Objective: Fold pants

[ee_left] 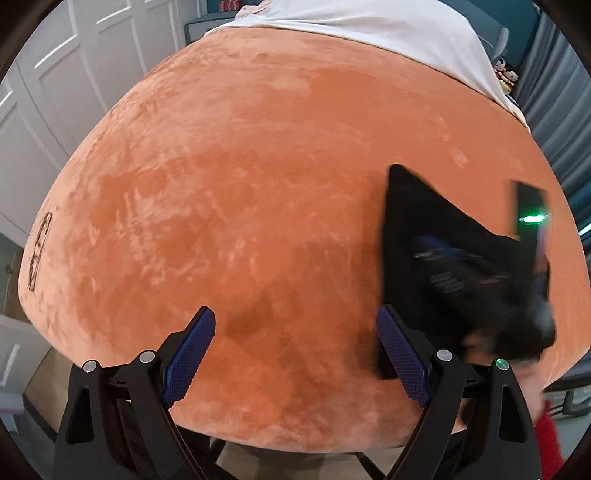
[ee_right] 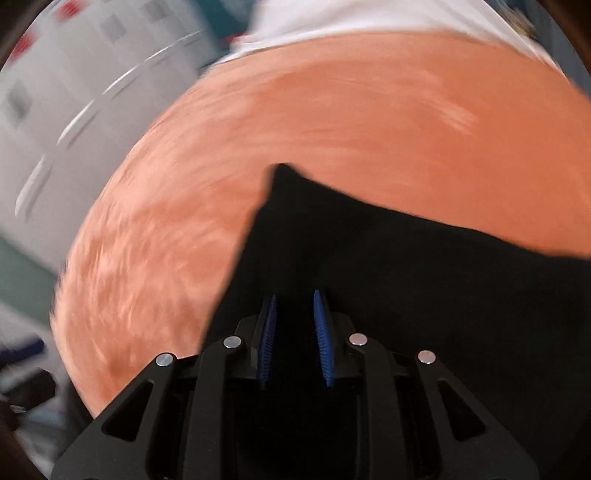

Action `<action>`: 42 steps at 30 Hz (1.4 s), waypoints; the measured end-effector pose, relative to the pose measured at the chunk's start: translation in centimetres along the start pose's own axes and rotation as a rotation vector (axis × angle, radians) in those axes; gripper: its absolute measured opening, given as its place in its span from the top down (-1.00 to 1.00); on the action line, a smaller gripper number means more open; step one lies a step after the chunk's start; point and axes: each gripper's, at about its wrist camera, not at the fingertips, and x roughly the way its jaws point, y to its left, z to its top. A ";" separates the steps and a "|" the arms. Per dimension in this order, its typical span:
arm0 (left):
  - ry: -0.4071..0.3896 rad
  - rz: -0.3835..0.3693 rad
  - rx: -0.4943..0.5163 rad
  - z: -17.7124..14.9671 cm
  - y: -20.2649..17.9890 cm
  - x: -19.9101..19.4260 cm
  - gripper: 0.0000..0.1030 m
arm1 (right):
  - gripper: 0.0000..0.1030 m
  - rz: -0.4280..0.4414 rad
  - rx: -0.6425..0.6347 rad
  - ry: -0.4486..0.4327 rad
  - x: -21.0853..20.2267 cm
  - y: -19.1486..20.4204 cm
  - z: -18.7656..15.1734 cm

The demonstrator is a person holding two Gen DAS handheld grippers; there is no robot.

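Note:
The black pants (ee_left: 417,229) lie bunched on the right side of an orange velvet-covered surface (ee_left: 240,184). My left gripper (ee_left: 295,328) is open and empty, its blue pads wide apart, hovering over bare orange cover just left of the pants. My right gripper (ee_right: 295,314) has its blue pads close together with black pants fabric (ee_right: 369,266) between and around them; it appears shut on the pants. In the left wrist view the right gripper (ee_left: 532,295) shows blurred at the pants' right edge, with a green light on it.
A white sheet (ee_left: 369,26) covers the far end of the orange surface. White panelled cupboard doors (ee_left: 55,92) stand to the left. Grey curtains (ee_left: 561,110) hang at the right. The near edge of the orange surface (ee_left: 295,432) drops off just beyond my left gripper.

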 end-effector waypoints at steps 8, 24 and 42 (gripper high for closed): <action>-0.062 0.016 -0.013 0.1 1.4 -1.7 -0.68 | 0.59 0.080 0.128 -0.117 -6.5 -1.8 0.2; -0.003 -0.002 0.182 0.4 -6.8 0.5 -0.68 | 0.75 0.015 0.382 -0.089 -8.4 -16.6 -1.2; 0.136 -0.096 0.008 0.6 -5.3 8.1 -0.68 | 0.25 -0.080 0.428 -0.093 -14.7 -19.8 -9.8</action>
